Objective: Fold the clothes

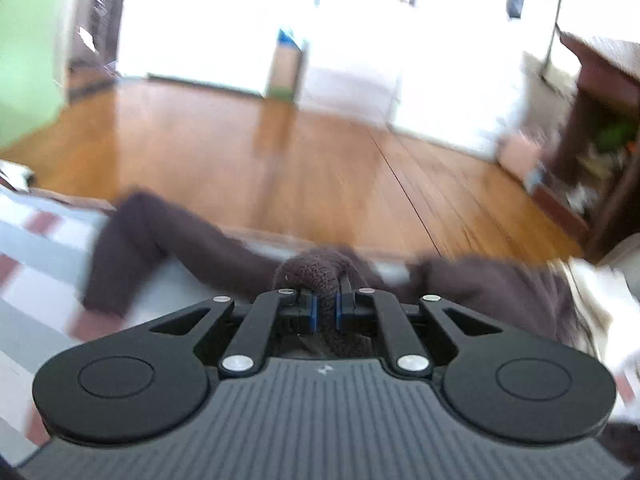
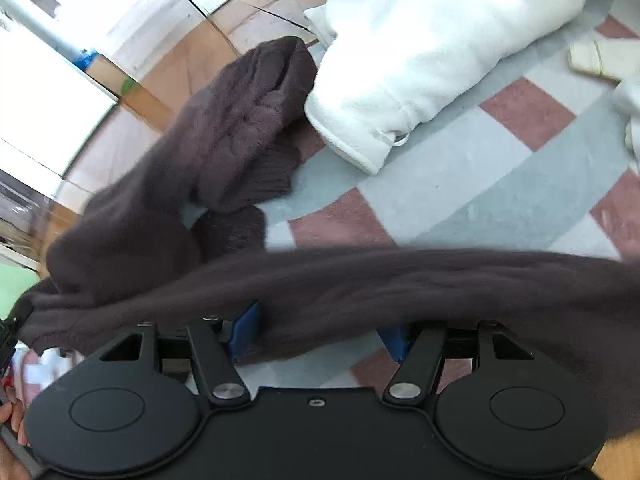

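Observation:
A dark brown knit sweater (image 1: 132,248) lies partly on a checked mat (image 1: 36,256), one sleeve stretched to the left. My left gripper (image 1: 326,304) is shut on a bunched fold of the sweater, which bulges up between the blue pads (image 1: 314,308). In the right wrist view the sweater (image 2: 224,120) runs from a heap at upper left into a taut band across the frame. My right gripper (image 2: 320,336) is open, its blue pads (image 2: 244,332) wide apart. The band of fabric passes over and between the fingers, hiding their tips.
A white fleece garment (image 2: 420,52) lies bunched on the grey, white and dull-red mat (image 2: 480,184). A cream folded piece (image 2: 596,60) sits at the far right. Wooden floor (image 1: 320,168) stretches beyond, with a dark wooden shelf unit (image 1: 600,128) at right and a cardboard box (image 1: 284,68).

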`<state>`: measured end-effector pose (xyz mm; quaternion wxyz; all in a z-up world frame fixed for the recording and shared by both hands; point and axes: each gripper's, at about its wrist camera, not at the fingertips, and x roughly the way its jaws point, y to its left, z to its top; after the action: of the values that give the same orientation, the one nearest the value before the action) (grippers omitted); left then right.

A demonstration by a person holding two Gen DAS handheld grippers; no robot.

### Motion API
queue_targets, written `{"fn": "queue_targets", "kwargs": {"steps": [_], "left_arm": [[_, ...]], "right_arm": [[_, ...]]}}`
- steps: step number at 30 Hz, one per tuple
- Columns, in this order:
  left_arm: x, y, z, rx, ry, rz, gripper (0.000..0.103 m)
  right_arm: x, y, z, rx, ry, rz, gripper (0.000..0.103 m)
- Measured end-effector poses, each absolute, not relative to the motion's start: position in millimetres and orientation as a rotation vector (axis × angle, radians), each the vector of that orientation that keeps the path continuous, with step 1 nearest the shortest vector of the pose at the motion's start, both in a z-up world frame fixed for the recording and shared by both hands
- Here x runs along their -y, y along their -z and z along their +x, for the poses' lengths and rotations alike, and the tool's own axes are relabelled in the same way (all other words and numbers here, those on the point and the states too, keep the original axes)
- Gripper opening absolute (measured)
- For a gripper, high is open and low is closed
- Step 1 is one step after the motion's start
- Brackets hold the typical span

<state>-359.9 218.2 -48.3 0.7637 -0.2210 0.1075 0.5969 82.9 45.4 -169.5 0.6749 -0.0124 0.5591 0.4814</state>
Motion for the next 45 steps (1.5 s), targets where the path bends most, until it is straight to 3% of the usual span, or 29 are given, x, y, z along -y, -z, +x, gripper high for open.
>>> {"fn": "queue_targets", "kwargs": {"steps": [5, 9, 12, 16, 18, 21, 26, 28, 29, 31, 35, 39, 40, 42, 45], "left_arm": [[-217, 29, -431, -0.012, -1.483, -0.582, 0.007], [-220, 54, -481, -0.061, -1.749, -0.536, 0.007], [-224, 73, -503, -0.130, -1.827, -0.594, 0.009], [-234, 95, -516, -0.204, -1.740, -0.815, 0.016], [-229, 101, -517, -0.232, -1.697, -0.854, 0.033], [-214, 101, -516, -0.258, -1.625, -0.899, 0.047], [-193, 94, -519, -0.226, -1.600, -0.879, 0.047], [-172, 74, -523, -0.113, -1.767, -0.710, 0.051], [-166, 66, -525, -0.094, -1.859, -0.617, 0.057], [-167, 52, -534, -0.127, -1.919, -0.562, 0.060], [-189, 54, -544, -0.204, -1.584, -0.858, 0.060], [-195, 74, -513, -0.327, -1.370, -0.971, 0.061], [-197, 80, -502, -0.356, -1.343, -0.976, 0.063], [-200, 95, -484, -0.405, -1.307, -1.001, 0.079], [-209, 116, -468, -0.445, -1.297, -1.080, 0.080]], "right_arm": [[-53, 144, 57, -1.200, -1.328, -0.018, 0.068], [-62, 105, 22, -1.026, -1.544, -0.126, 0.070], [-69, 106, 12, -0.956, -1.513, -0.213, 0.070], [-74, 135, 16, -1.028, -1.388, -0.253, 0.070], [-74, 148, 21, -1.061, -1.329, -0.252, 0.070], [-74, 158, 25, -1.088, -1.280, -0.256, 0.070], [-76, 152, 22, -1.085, -1.253, -0.230, 0.070], [-75, 143, 21, -1.092, -1.255, -0.164, 0.070], [-77, 139, 21, -1.100, -1.268, -0.129, 0.070], [-79, 132, 22, -1.112, -1.291, -0.071, 0.071], [-106, 155, 29, -1.273, -1.207, 0.012, 0.073], [-132, 182, 36, -1.438, -1.097, 0.093, 0.074], [-135, 188, 39, -1.461, -1.067, 0.110, 0.074], [-139, 196, 45, -1.498, -1.007, 0.150, 0.079], [-147, 205, 53, -1.562, -0.947, 0.202, 0.085]]}}
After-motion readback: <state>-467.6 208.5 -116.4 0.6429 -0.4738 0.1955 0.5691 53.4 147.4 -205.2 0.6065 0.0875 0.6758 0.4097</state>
